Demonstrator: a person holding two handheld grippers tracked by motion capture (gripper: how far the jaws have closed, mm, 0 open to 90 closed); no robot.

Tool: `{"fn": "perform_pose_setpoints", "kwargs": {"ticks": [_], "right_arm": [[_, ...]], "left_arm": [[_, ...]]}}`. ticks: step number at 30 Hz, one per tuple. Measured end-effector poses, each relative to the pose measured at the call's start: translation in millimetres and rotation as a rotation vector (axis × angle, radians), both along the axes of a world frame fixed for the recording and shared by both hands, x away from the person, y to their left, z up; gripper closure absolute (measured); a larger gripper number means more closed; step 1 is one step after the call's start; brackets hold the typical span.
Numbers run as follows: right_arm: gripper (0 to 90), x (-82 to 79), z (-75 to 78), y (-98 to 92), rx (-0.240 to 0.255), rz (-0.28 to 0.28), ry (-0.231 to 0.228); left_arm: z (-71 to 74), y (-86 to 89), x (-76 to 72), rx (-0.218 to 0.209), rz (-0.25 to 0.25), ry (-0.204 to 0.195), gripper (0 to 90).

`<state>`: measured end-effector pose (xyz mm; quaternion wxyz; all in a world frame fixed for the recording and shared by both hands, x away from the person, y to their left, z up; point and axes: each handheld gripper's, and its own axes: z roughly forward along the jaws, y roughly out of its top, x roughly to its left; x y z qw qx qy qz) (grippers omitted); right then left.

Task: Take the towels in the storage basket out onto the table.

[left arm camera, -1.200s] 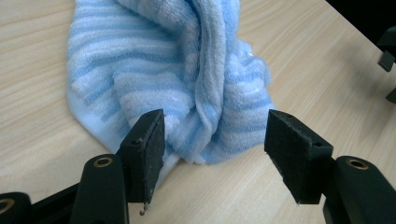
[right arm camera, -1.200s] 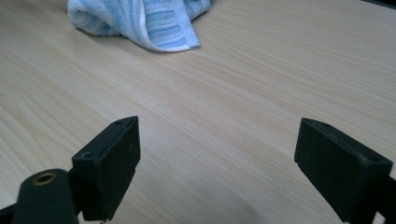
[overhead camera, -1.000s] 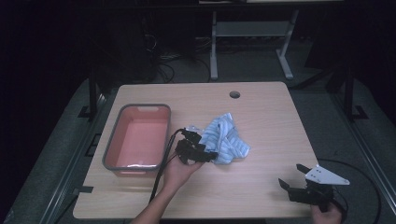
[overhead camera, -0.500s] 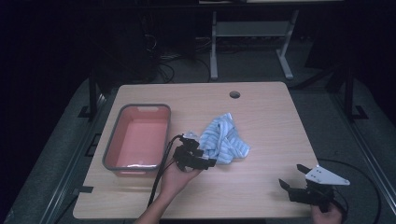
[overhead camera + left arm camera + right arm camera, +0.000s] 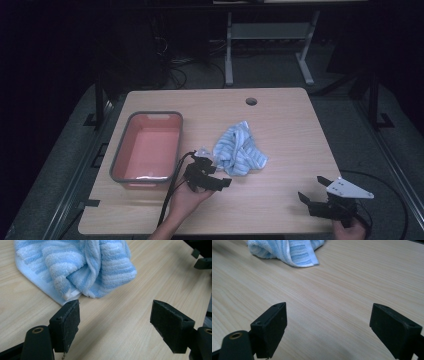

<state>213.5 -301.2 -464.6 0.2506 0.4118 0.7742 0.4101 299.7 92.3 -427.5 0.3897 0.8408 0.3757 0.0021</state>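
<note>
Striped towel (image 5: 239, 155) lies crumpled right of pink bin (image 5: 148, 147), ungrasped; left gripper (image 5: 115, 322) and right gripper (image 5: 328, 327) both gape empty.

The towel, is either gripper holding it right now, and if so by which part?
Nothing is held. The left gripper has its jaws open just short of the towel, and the right gripper is open over bare table.

A wooden table (image 5: 280, 130) stands on a grey floor mat (image 5: 65, 170). On the table lies a crumpled blue striped towel (image 5: 239, 154), near the middle. To its left stands a pink tub (image 5: 148, 146) with a grey rim. A small round hole (image 5: 251, 101) is near the far edge.
</note>
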Motion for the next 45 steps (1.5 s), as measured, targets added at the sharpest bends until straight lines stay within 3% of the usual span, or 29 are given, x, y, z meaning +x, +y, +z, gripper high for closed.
{"fn": "perform_pose_setpoints", "kwargs": {"ticks": [17,29,45], "right_arm": [[13.7,0.1,0.1,0.5,-0.004,0.005,-0.003],[13.7,-0.6,-0.2,0.8,-0.007,0.003,0.001],[13.7,-0.5,0.1,2.6,-0.012,0.006,-0.001]], "left_arm": [[-1.5,6.6,-17.7,-0.019,-0.007,-0.008,22.8],[-8.0,17.0,-26.3,0.0,-0.013,-0.011,22.9],[-11.5,27.5,-39.6,-0.009,0.0,-0.014,23.1]]}}
